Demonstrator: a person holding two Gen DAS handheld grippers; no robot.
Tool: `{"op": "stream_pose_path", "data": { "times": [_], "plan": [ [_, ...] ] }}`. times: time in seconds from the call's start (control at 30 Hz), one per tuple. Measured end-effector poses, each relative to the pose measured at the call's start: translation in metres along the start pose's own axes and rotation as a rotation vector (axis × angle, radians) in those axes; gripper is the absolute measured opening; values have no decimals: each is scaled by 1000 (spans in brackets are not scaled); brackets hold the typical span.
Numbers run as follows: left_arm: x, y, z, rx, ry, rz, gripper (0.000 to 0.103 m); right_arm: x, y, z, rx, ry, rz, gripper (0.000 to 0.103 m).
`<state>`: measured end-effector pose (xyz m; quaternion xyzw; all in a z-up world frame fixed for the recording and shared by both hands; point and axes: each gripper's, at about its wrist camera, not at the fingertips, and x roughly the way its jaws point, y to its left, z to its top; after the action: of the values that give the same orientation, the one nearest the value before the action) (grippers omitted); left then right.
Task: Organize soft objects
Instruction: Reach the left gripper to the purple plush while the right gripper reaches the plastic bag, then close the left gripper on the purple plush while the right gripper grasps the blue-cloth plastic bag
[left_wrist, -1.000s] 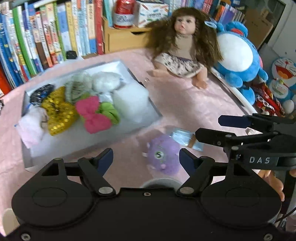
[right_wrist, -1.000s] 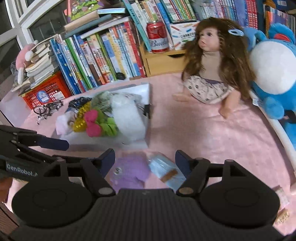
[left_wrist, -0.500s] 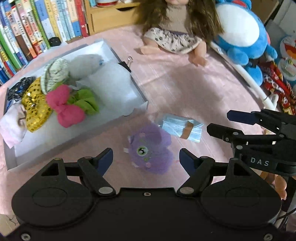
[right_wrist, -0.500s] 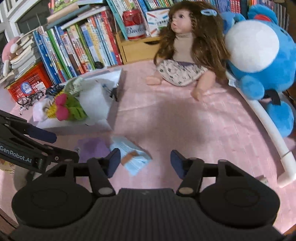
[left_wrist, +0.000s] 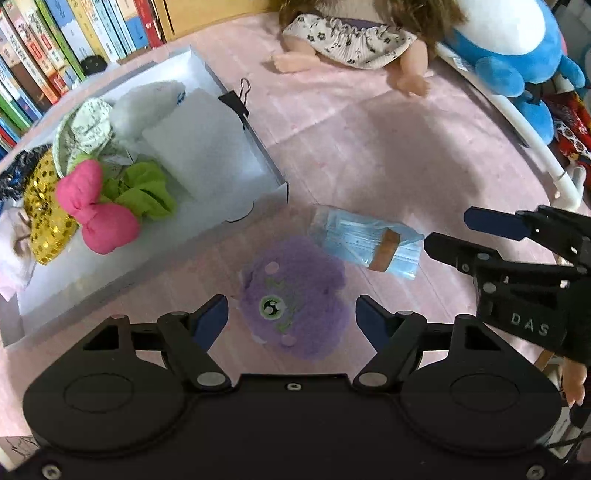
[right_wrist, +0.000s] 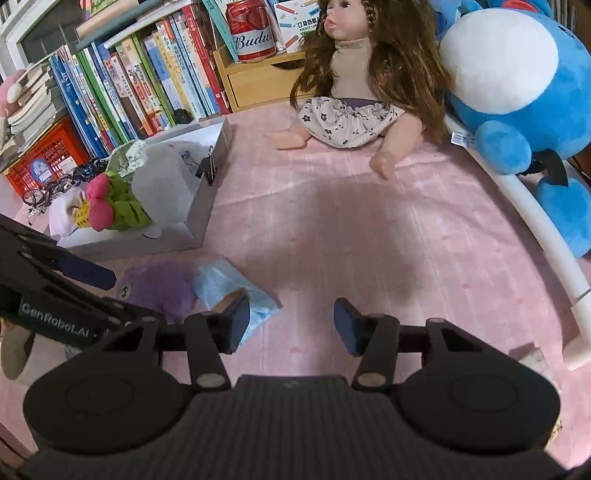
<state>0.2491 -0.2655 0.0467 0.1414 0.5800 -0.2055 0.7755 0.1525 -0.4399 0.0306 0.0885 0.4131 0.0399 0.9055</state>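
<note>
Purple plush (left_wrist: 295, 299) lies on the pink worktop (left_wrist: 388, 147) between the parted jaws of the left hand-held gripper (left_wrist: 291, 317), untouched. Blue packet (right_wrist: 236, 291) sits just beside it; the right hand-held gripper (right_wrist: 291, 325), jaws just closing, holds nothing. White tray (left_wrist: 236, 221) nearby.

fuzzy purple plush (left_wrist: 295, 299) with green eye, pale blue packet (left_wrist: 369, 240) with tan band, hot pink bow (left_wrist: 98, 210), gold sequin pouch (left_wrist: 44, 206), pink worktop (left_wrist: 369, 147), white tray (left_wrist: 236, 206)
</note>
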Motion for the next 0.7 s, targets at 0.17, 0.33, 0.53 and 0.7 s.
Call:
{"op": "stream_pose_path", "data": {
  "times": [0.17,0.33,0.53,0.7],
  "plan": [
    [8,2,4,-30,15,10,55,2,-3,-1,-11,-1,3,62],
    [5,5,3,-43,-14,5,46,5,2,-2,-66,-22,7,64],
    [1,11,3,-64,-31,-17,42,12,17,-5,-181,-38,-6,67],
    [6,12,4,-76,-17,-21,45,19,30,-7,-287,-41,-27,68]
  ]
}}
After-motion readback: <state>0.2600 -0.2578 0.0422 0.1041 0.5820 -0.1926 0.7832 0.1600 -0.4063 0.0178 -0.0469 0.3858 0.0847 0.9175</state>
